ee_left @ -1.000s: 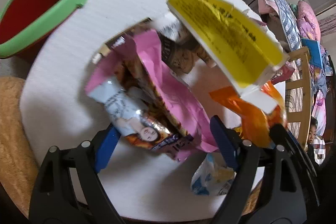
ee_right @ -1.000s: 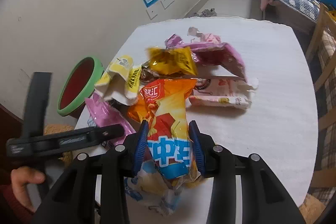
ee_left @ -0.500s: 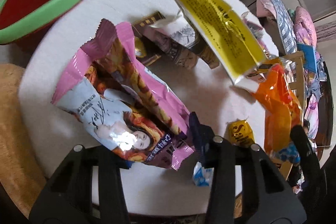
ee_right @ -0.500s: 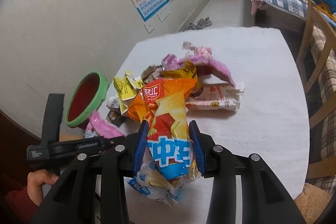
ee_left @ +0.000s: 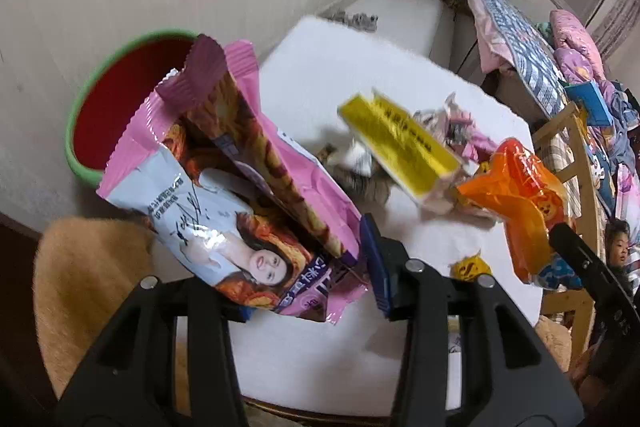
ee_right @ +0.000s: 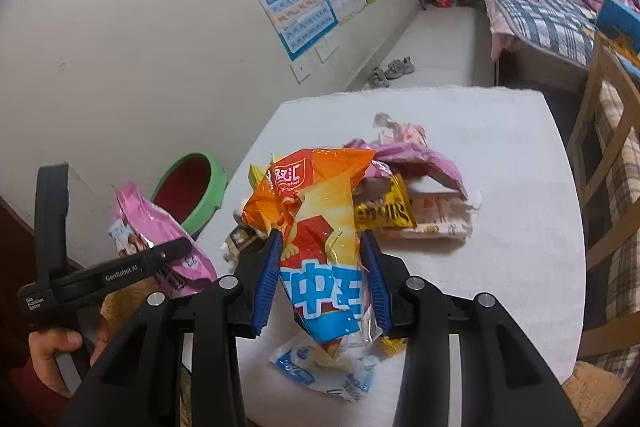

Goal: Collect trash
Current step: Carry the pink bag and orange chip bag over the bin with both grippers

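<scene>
In the left wrist view my left tool point(ee_left: 308, 267) is clamped on the pink snack bag point(ee_left: 240, 195), lifted off the white worktop point(ee_left: 344, 79), with the green bin point(ee_left: 132, 107) just behind it. I think I should carry the bag fully over the rim before I let go, because it is light and can slide out. In the right wrist view my right tool point(ee_right: 322, 279) is clamped on the orange wrapper point(ee_right: 316, 227); other wrappers point(ee_right: 404, 195) lie on the worktop, and the bin is far to the left.
</scene>
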Available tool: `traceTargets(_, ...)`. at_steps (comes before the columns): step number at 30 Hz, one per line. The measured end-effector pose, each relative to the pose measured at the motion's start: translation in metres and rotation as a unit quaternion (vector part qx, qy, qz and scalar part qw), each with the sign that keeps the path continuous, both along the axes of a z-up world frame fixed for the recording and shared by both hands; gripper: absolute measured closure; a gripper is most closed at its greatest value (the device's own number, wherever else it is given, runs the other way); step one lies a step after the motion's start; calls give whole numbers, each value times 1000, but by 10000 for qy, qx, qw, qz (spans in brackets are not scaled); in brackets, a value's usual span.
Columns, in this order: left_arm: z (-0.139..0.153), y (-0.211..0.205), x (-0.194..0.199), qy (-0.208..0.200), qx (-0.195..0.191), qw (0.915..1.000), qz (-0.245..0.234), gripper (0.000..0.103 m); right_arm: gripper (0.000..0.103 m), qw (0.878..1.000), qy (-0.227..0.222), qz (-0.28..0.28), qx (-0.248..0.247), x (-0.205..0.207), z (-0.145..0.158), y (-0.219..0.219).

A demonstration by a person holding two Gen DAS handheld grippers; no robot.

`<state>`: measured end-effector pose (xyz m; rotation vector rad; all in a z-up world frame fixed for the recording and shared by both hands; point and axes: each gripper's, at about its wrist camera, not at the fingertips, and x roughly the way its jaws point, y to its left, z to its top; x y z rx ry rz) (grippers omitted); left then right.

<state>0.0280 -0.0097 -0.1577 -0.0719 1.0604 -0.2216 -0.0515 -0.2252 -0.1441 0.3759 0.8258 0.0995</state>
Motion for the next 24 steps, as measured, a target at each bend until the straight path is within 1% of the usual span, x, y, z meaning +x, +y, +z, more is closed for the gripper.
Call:
traceTargets(6, 16, 4, -1, -357, 112, 9993, -57, 61, 64, 9998, -153, 66, -95, 1, 15, 11)
traceTargets(12, 24, 16, -4, -584, 247, 9980, -38, 61, 64, 9994, -252, 136, -192, 3, 26, 22)
traceTargets(19, 29, 33, -4, -693, 300, 9970, 144, 61, 64, 9987, -247, 323, -307, 11, 32, 42)
traceTargets(24, 31, 51, -3, -716, 267, 9966, 318, 61, 64, 9979, -233, 473, -388, 18, 31, 55)
